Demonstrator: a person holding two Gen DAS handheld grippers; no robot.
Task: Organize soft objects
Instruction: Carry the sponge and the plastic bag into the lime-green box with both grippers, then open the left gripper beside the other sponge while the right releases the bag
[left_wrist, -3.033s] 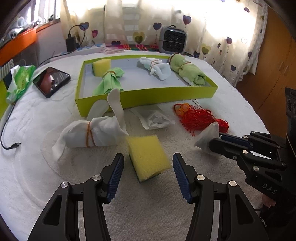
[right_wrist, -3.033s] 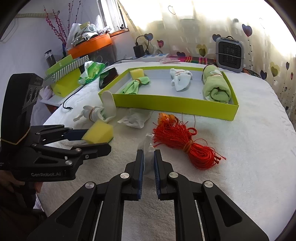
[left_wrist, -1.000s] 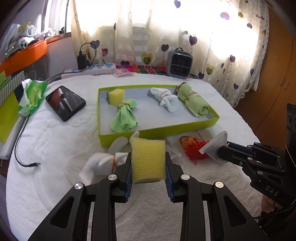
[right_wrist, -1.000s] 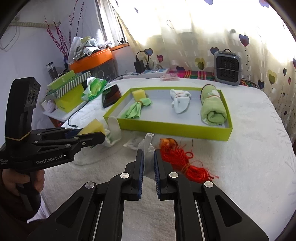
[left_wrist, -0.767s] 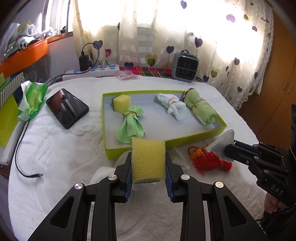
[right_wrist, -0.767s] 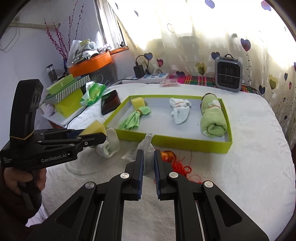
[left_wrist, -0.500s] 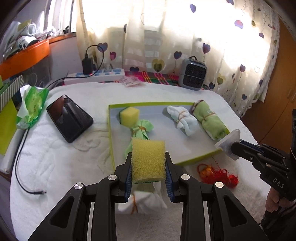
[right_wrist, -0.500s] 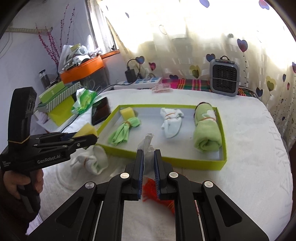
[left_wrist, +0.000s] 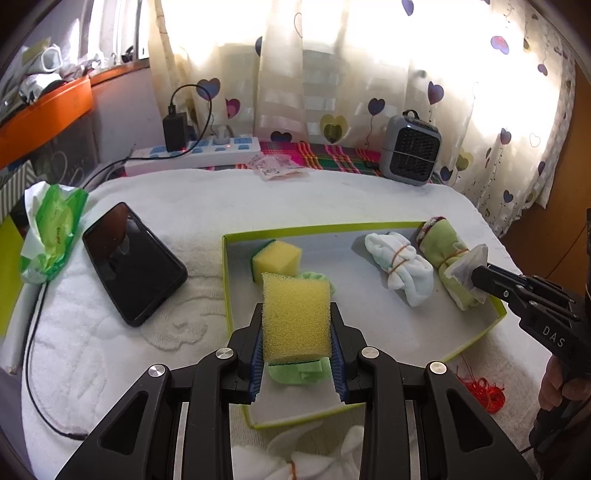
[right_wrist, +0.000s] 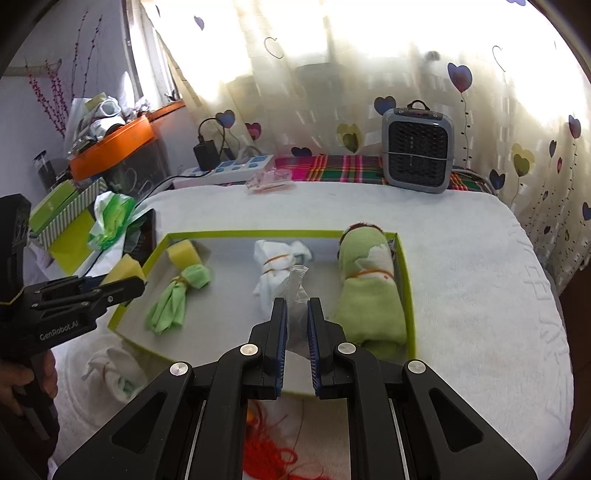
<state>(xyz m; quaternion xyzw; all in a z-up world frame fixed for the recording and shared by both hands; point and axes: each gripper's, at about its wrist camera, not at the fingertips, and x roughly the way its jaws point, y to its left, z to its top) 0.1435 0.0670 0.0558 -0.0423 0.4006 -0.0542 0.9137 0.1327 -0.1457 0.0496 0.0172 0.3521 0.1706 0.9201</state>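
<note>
Yellow sponge (left_wrist: 295, 317) clamped upright over green tray (left_wrist: 495, 325); second sponge (left_wrist: 277, 258) lay at ten o'clock corner, tied green cloth (right_wrist: 177, 299) beside, white bundle (right_wrist: 277, 266) centre, green roll (right_wrist: 369, 291) at three o'clock.

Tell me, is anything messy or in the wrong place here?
Yes. A tangle of red string lies loose on the white cover, outside the green tray. A tied white cloth bundle is also still outside it, while the other bundles sit neatly inside. A black phone lies beside the tray.
</note>
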